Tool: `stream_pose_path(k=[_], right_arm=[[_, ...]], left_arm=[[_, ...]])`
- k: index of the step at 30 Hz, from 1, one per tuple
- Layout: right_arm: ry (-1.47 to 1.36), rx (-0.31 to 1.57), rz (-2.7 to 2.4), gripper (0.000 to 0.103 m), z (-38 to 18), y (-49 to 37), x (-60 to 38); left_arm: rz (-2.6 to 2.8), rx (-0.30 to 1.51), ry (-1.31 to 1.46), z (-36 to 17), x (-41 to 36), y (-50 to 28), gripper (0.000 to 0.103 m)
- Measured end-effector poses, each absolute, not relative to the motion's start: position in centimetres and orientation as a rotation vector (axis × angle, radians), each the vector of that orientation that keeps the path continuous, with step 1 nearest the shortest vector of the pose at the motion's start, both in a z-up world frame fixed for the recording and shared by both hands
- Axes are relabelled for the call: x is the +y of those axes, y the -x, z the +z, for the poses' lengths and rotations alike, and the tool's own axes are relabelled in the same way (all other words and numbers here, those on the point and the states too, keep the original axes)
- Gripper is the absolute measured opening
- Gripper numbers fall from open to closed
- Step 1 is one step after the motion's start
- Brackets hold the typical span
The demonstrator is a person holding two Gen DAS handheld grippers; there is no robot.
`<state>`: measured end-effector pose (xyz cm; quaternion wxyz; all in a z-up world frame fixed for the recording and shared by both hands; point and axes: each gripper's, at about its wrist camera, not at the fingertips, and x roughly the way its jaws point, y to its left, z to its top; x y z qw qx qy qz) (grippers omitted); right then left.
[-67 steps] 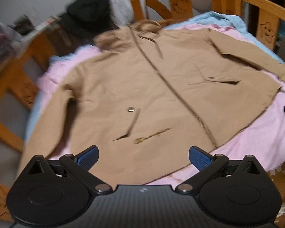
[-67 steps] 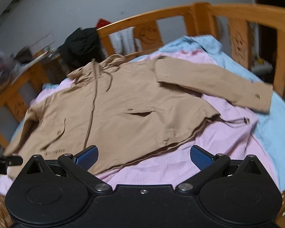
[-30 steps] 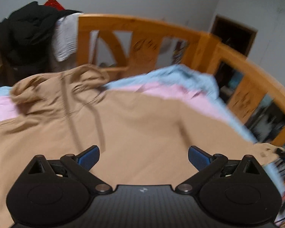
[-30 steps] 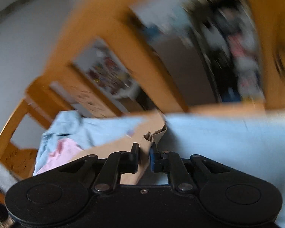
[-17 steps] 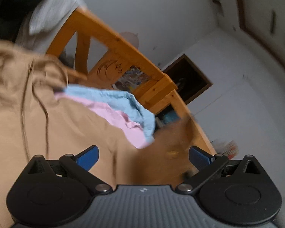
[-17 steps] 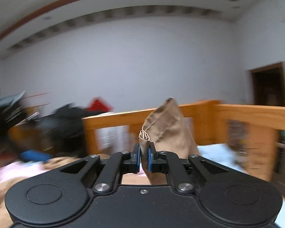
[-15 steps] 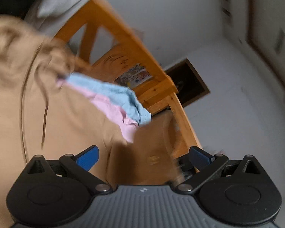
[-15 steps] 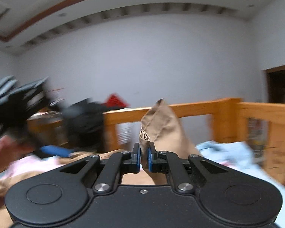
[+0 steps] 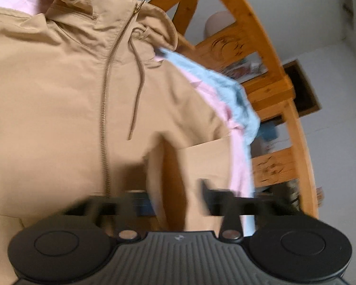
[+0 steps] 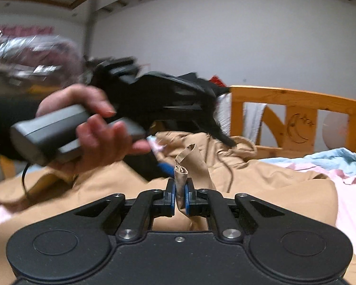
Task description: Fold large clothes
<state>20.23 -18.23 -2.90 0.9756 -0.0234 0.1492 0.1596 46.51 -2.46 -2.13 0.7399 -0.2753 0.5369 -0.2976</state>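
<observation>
A tan hooded jacket lies zipped on the bed, hood towards the rail. My right gripper is shut on the bunched sleeve cuff, held up over the jacket body. The sleeve folds back from the shoulder. My left gripper is blurred and its jaws are closing, still apart, with that sleeve fold between them. In the right wrist view a hand holds the left gripper just left of the cuff.
A pink sheet and a light blue sheet lie under the jacket. The orange wooden bed rail runs close behind the hood and shows again as the rail. A white cloth hangs on it.
The right gripper lifted the cuff and carried it across over the jacket body. The left gripper rolled and dropped towards the shoulder, and its wide jaws started to narrow around the sleeve fold.
</observation>
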Motion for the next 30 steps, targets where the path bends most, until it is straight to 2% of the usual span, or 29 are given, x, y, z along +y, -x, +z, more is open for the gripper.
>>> stream_pose_path(k=[1,4,6,7,9,10,13,14,18,22,25,28,29,30], right_arm=[[0.058,0.303,0.322,0.008,-3.1,-20.1,-18.0],[0.053,0.307,0.302,0.014,-3.2,-19.6,-17.9],[0.029,0.312,0.269,0.037,-3.2,-19.3,-18.6],[0.012,0.317,0.257,0.041,-3.5,-19.3,-19.4],[-0.024,0.327,0.201,0.062,-3.7,-18.4,-20.4],[-0.037,0.334,0.165,0.066,-4.0,-18.7,-21.3],[-0.108,0.349,0.026,0.074,-4.0,-18.8,-24.2],[-0.131,0.363,-0.009,0.080,-4.1,-19.2,-25.2],[-0.226,0.432,-0.079,0.086,-4.9,-22.3,-28.0],[-0.116,0.390,-0.211,0.086,-5.9,-25.9,-26.7],[0.034,0.311,-0.337,0.086,-6.2,-29.3,-26.0],[0.087,0.310,-0.299,0.084,-6.4,-32.7,-27.9],[0.123,0.314,-0.278,0.071,-6.5,-33.6,-28.7],[0.169,0.318,-0.269,0.038,-6.5,-34.5,-29.4]], left_arm=[[-0.657,1.162,0.563,-2.0,-2.8,-46.4,0.002],[-0.689,1.078,0.499,0.0,-3.4,-45.5,0.000],[-0.720,0.999,0.507,2.2,-4.0,-45.4,0.000],[-0.737,0.961,0.509,3.4,-4.3,-45.4,0.000],[-0.785,0.855,0.510,6.9,-5.2,-45.6,0.000],[-0.813,0.800,0.520,8.6,-5.5,-45.6,0.000],[-0.872,0.634,0.563,14.0,-6.0,-45.4,0.000],[-0.875,0.583,0.589,15.5,-6.0,-45.3,0.000],[-0.870,0.437,0.724,19.9,-5.2,-44.7,0.000],[-0.836,0.386,0.769,21.0,-4.7,-43.7,0.000],[-0.810,0.399,0.756,20.5,-3.8,-43.3,0.000],[-0.775,0.415,0.734,19.6,-1.8,-42.8,0.000],[-0.766,0.414,0.724,19.2,-1.2,-42.6,0.000],[-0.752,0.407,0.704,18.5,0.0,-42.1,0.000]])
